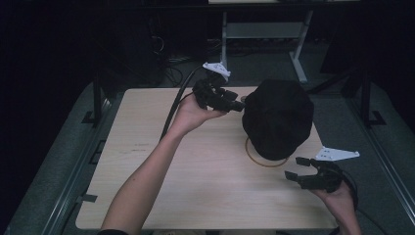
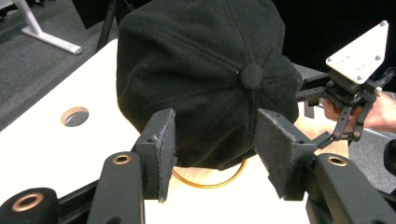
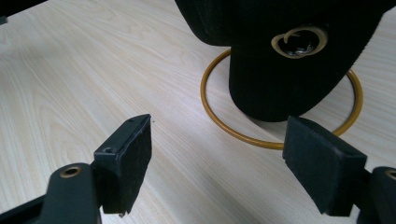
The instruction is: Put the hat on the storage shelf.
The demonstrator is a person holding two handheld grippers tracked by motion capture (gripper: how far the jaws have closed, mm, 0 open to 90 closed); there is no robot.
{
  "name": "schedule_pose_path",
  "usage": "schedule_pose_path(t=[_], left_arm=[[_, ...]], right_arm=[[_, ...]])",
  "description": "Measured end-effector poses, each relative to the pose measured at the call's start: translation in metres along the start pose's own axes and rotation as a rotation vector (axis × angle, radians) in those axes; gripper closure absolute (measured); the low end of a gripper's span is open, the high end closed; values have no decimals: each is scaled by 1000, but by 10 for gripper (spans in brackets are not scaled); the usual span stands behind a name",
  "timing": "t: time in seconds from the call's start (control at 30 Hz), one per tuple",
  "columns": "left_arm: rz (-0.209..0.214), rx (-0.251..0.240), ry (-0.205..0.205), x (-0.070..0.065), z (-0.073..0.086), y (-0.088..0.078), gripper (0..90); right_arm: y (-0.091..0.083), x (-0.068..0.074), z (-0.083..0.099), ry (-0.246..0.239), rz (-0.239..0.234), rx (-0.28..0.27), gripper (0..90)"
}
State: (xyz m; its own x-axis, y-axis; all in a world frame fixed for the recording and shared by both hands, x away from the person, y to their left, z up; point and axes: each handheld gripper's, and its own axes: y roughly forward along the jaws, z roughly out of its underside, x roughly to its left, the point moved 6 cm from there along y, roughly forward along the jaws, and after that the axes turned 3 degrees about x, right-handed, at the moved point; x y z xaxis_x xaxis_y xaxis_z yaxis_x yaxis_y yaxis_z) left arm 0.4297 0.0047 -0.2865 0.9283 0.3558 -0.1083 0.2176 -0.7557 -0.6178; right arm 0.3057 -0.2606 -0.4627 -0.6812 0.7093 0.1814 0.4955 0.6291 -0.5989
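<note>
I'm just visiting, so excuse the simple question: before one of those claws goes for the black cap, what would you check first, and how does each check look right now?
1. Left gripper open wide enough for the cap: ok, its jaws stand apart, nothing pinched.
2. Left gripper lined up with the cap: ok, the crown sits just beyond its jaws in the left gripper view.
3. Right gripper free: ok, open over bare table, short of the cap.
4. Cap steady on its stand: cannot tell; a golden ring lies on the table under it, the support is hidden.
5. Path between the grippers: ok, they are on opposite sides of the cap.
</note>
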Motion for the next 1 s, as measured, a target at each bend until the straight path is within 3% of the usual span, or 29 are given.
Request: schedule_pose_path(t=[0.27,0.4,0.73,1.0], left_arm=[[3,-16,-22,0,17,-8,457],[-12,-2,-17,0,28,-13,455],[-18,-11,-60,4,56,-22,436],[-35,-11,-57,2,72,-30,415]], right_arm=[[1,0,1,-6,6,10,234],[0,-2,1,-5,12,10,233],[2,-1,1,-6,9,12,233],[4,2,0,-8,6,18,232]])
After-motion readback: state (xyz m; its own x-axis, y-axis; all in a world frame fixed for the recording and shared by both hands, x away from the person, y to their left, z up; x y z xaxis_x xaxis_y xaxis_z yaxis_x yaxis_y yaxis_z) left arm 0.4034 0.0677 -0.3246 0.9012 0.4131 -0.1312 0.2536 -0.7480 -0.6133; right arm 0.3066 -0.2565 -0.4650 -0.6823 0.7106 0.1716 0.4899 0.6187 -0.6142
